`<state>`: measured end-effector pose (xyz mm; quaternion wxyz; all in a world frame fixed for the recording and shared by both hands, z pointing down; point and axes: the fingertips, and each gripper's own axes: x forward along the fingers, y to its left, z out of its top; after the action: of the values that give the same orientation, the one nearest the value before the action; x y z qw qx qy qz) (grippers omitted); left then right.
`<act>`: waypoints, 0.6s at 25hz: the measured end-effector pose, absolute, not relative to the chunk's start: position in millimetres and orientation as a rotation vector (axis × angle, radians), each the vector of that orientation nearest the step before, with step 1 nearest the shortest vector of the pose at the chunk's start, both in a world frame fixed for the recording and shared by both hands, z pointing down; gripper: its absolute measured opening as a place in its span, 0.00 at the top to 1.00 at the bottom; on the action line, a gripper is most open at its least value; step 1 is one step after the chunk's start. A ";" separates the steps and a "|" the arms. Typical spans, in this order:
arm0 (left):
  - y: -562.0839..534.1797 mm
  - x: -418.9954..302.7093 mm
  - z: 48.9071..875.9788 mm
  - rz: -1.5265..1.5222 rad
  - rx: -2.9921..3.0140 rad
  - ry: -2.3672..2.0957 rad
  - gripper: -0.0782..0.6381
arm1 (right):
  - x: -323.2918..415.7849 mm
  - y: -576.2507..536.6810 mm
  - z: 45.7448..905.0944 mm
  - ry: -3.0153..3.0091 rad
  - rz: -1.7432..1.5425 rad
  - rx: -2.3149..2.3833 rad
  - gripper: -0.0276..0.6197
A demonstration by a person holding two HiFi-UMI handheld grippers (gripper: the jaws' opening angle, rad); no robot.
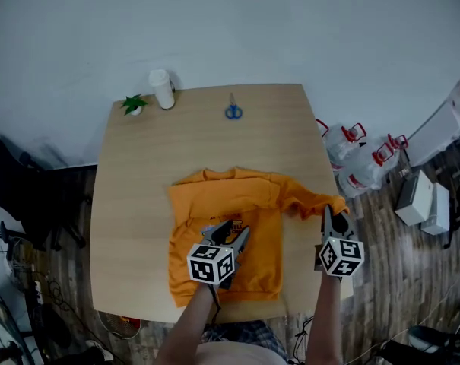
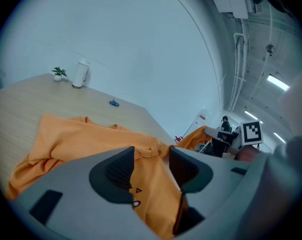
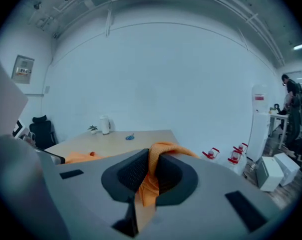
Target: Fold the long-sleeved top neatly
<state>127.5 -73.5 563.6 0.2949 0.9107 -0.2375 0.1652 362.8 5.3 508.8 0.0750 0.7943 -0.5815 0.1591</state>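
One plant [image 1: 133,102] in its pot [image 1: 136,112] upper left, left gripper [image 1: 233,232] jaws partly apart over top [image 1: 214,196], right gripper [image 1: 333,215] clamping sleeve [image 3: 163,148], wall box [image 3: 22,71] only in right gripper view.

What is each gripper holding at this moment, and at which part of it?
The right gripper pinches the orange long-sleeved top by its sleeve end. The left gripper holds nothing.

Blue scissors [image 1: 233,112], a small plant [image 1: 134,104] and perhaps a white cup [image 1: 162,89] sit along the table's [image 1: 138,173] far edge.
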 end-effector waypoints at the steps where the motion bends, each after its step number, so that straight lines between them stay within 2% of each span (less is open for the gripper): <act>1: -76.3 123.5 562.8 0.438 2.423 -0.646 0.60 | 354.3 -5.6 504.6 -1.786 0.462 2.350 0.89; 15: -122.2 40.5 558.8 0.400 2.368 -0.853 0.60 | 188.5 -132.9 494.8 -2.242 0.348 1.823 0.89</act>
<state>40.5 -122.2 558.8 0.2920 0.8886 -0.3202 0.1502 188.5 -132.9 494.8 0.1153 0.6221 -0.7653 0.1187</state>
